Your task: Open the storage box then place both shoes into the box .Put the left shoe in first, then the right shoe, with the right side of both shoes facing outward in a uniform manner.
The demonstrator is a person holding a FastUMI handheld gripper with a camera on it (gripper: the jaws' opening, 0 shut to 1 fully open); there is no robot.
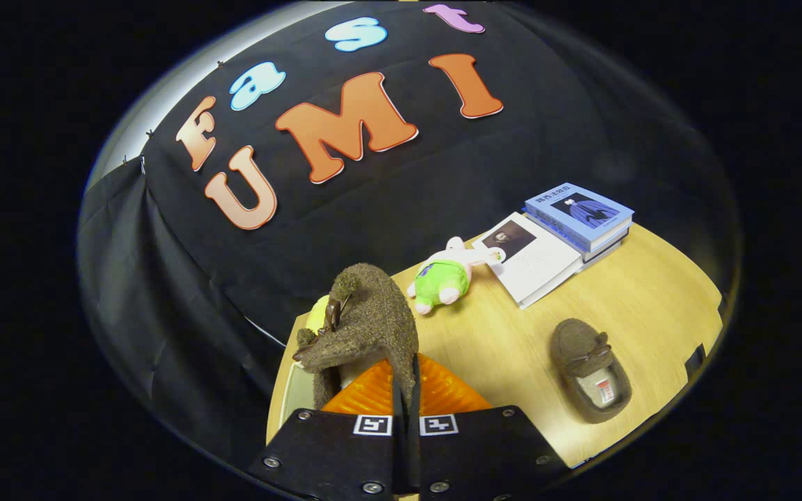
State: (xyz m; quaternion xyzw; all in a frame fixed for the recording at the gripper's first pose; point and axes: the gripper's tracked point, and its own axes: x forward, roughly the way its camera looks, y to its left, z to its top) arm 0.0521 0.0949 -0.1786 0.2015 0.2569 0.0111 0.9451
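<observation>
Tongs (406, 390) closed to a narrow slit, both fingers pinching the heel edge of a brown fuzzy fabric slipper (366, 323) and holding it up off the tabletop (512, 348), toe tipped away from the fingers. Small dark bow on its upper, facing the booth wall. Just under and behind the held slipper, part of a pale yellowish rounded object (316, 314) and a light-coloured edge beside it; cannot tell what these belong to, nor whether they are the storage box.

Second brown fuzzy slipper (590, 369) lying flat on the light wooden tabletop, well apart from the held one, off to the right of the fingers. Opening turned upward, pale lining with a small label inside, bow across its top.

Beyond the held slipper, a small plush toy with a bright green body and white-pink limbs (443, 278), resting on the tabletop. Just beside the toy, toward the far corner, a white book with a dark portrait on its cover (537, 261), lying flat. Stack of blue-covered books (578, 216) touching the white book on its far side, partly overlapping it.

Black cloth wall (164, 278) behind the tabletop, draped in folds on the left.
</observation>
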